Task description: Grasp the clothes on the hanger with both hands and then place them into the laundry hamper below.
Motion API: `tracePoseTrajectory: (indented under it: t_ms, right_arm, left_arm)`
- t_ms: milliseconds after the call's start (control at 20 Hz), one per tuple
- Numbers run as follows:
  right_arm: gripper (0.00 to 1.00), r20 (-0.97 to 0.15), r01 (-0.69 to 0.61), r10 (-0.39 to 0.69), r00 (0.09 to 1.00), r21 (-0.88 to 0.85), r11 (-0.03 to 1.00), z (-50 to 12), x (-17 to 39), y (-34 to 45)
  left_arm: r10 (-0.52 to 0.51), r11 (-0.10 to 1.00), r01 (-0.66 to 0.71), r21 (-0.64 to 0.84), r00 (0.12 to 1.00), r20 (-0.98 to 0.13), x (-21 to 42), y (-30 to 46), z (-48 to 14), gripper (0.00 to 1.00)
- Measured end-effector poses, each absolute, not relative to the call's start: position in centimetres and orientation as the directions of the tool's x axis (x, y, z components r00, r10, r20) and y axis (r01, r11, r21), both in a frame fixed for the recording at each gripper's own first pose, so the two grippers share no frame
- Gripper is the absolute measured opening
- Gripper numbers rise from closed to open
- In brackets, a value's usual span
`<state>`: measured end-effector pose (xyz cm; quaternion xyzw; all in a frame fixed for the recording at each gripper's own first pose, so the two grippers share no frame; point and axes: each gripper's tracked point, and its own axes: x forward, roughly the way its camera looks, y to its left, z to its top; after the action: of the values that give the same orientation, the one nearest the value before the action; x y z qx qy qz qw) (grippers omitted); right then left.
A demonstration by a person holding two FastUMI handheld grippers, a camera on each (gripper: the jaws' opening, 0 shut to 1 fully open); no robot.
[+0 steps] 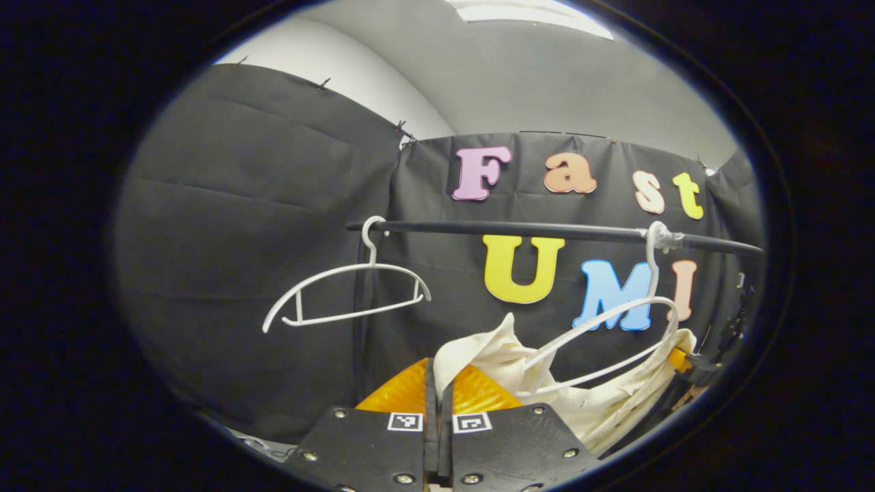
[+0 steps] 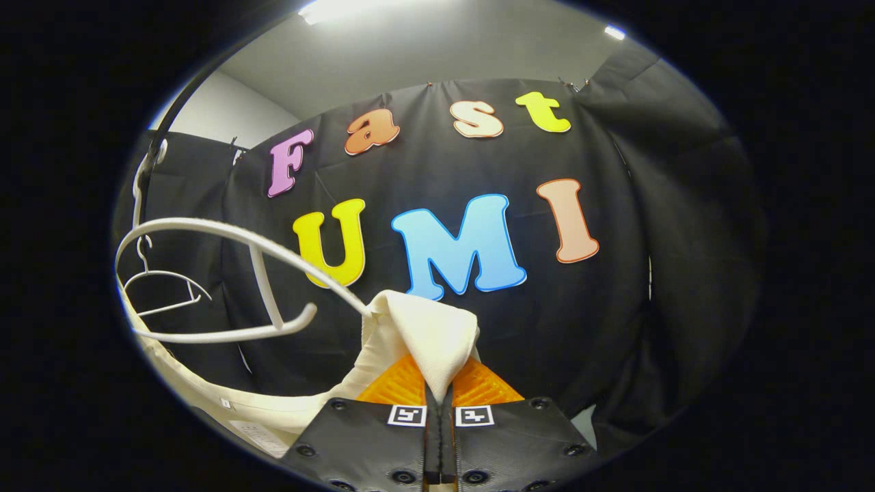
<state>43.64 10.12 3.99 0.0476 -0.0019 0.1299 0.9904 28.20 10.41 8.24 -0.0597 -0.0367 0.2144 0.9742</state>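
Closest to the lens in the left gripper view, the left gripper [image 1: 438, 403] has its jaws drawn together with hardly a gap, a corner of the cream cloth garment [image 1: 601, 400] pinched between them. That garment hangs partly off a white plastic hanger [image 1: 605, 338] that tilts under a black horizontal rail [image 1: 547, 231] — its lower folds are cut off at the edge of the view. An empty white plastic hanger [image 1: 345, 294] hangs farther along the rail. In the right gripper view, the right gripper [image 2: 441, 400] is clamped on another fold of the garment, just beside the tilted hanger's end. A small tag on the fabric there is too blurred to make out.
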Motion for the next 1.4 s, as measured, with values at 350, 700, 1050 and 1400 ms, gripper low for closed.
tracePoseTrajectory:
  t_ms: [350, 700, 1050, 1400]
  right_arm:
    - [0.01, -0.062, -0.231, 0.243, 0.968, 0.151, 0.961, 0.9, 43.5, 8.7]
    - [0.01, -0.045, -0.272, 0.281, 0.959, 0.141, 0.952, 0.9, 41.8, 9.9]
    - [0.01, -0.099, -0.270, 0.281, 0.955, 0.112, 0.956, -2.1, 38.2, 9.5]
    - [0.01, -0.063, -0.258, 0.260, 0.963, 0.049, 0.965, -0.8, 27.9, 10.0]
  left_arm:
    - [0.391, 0.859, -0.338, -0.385, 0.918, 0.064, 27.3, 12.8, 6.4, 0.01]
    - [0.437, 0.825, -0.361, -0.435, 0.895, 0.086, 25.1, 16.0, 7.2, 0.01]
    - [0.454, 0.810, -0.401, -0.427, 0.891, 0.025, 20.5, 18.3, 4.0, 0.01]
    - [0.260, 0.921, -0.237, -0.310, 0.965, 0.034, 19.0, 15.0, 4.1, 0.01]
